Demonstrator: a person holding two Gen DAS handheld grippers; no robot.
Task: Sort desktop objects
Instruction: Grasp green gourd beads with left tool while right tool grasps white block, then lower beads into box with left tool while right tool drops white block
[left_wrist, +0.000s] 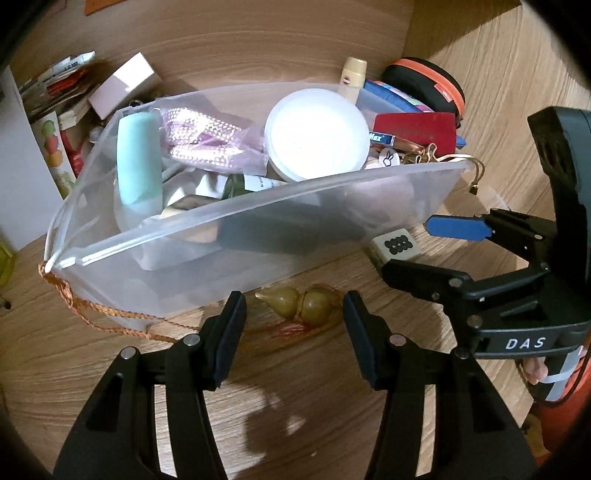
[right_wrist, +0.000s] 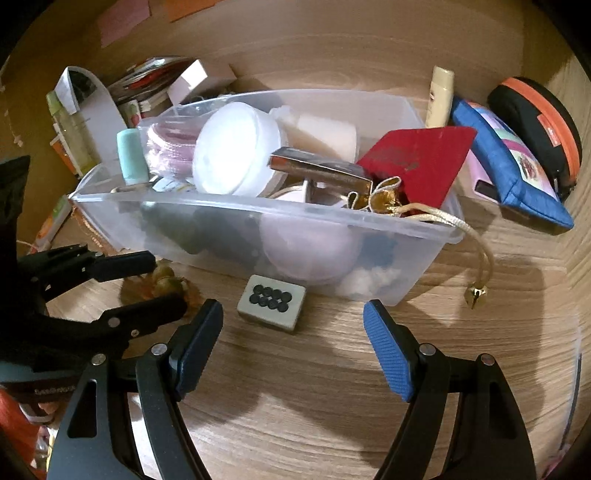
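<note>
A clear plastic bin full of small items stands on the wooden desk. A brown gourd charm on an orange cord lies in front of it, between the fingers of my open left gripper; it also shows in the right wrist view. A mahjong tile lies beside the bin. My right gripper is open and empty just short of the tile. It shows in the left wrist view with the tile between its fingers. The left gripper shows in the right wrist view.
The bin holds a white round tub, a mint tube, a pink mesh pouch and a red card. A blue pouch and black-orange case lie right. Books and boxes are stacked left.
</note>
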